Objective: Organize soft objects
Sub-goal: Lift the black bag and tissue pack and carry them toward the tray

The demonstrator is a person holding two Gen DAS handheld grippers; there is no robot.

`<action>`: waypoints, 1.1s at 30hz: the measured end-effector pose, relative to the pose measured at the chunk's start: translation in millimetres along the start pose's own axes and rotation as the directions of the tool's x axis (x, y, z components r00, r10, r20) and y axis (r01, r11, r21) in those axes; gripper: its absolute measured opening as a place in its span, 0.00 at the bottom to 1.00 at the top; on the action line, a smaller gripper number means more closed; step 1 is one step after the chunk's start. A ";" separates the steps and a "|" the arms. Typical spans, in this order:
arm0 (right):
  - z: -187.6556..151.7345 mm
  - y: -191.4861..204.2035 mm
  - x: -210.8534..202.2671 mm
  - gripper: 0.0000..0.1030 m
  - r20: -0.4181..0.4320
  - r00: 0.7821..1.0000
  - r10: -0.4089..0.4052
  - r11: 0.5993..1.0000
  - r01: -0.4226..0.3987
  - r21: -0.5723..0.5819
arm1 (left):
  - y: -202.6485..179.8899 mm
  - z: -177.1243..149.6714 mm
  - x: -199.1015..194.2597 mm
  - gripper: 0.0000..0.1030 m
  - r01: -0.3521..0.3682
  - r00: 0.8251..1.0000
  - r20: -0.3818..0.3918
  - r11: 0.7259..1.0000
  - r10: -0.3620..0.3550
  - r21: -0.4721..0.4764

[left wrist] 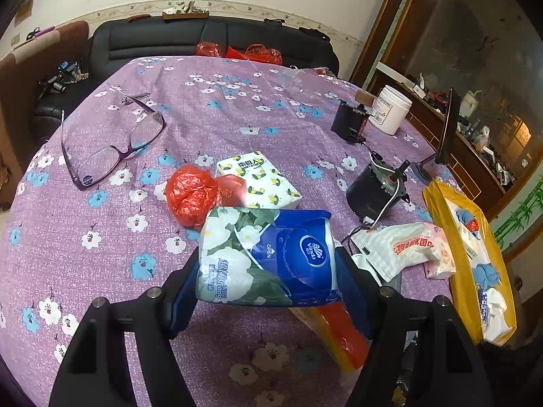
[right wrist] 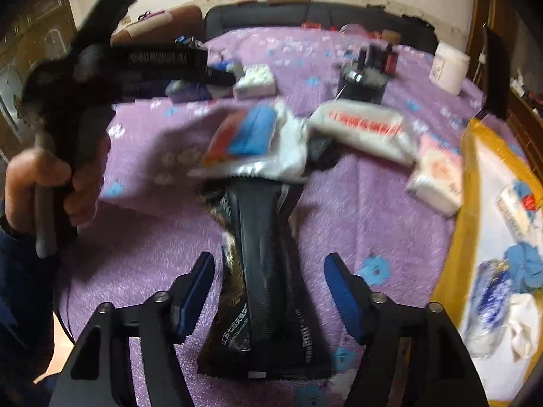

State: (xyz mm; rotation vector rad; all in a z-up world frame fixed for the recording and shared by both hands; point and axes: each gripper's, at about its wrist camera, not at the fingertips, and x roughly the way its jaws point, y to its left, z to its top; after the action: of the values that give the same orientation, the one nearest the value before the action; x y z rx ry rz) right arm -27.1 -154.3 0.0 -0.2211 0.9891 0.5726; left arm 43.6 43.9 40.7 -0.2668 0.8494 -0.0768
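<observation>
Your left gripper (left wrist: 268,271) is clenched on the blue and white tissue pack (left wrist: 268,257), lifted off the purple tablecloth (left wrist: 101,254). Just beyond it lie a red plastic bag (left wrist: 191,195) and a lemon-print tissue pack (left wrist: 259,179); off to its right sits the yellow bag (left wrist: 437,203). Your right gripper (right wrist: 269,291) is released, its jaws spread either side of a black packet (right wrist: 268,288) lying on the cloth between them, though blur hides whether they touch it
</observation>
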 end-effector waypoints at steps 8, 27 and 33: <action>-6.2 11.0 -7.0 0.33 0.050 0.998 -0.035 0.997 0.039 -0.065 | -3.4 0.0 -0.7 0.70 0.003 1.000 0.000 1.000 -0.003 0.014; -3.9 -40.1 -61.8 0.32 0.232 0.973 0.000 0.977 -0.050 0.208 | -11.1 -0.4 -0.9 0.70 0.070 0.997 0.005 0.997 -0.071 0.031; -10.9 -65.4 -79.8 0.32 0.265 0.964 -0.021 0.957 -0.057 0.283 | -25.3 -1.0 -5.7 0.70 0.088 0.996 0.005 0.995 -0.089 0.056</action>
State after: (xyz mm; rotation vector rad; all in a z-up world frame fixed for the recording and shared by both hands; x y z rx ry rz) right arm -32.4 -241.7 55.8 0.1238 0.8016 0.4529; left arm 40.1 20.4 50.9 -0.2523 0.8265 -0.1817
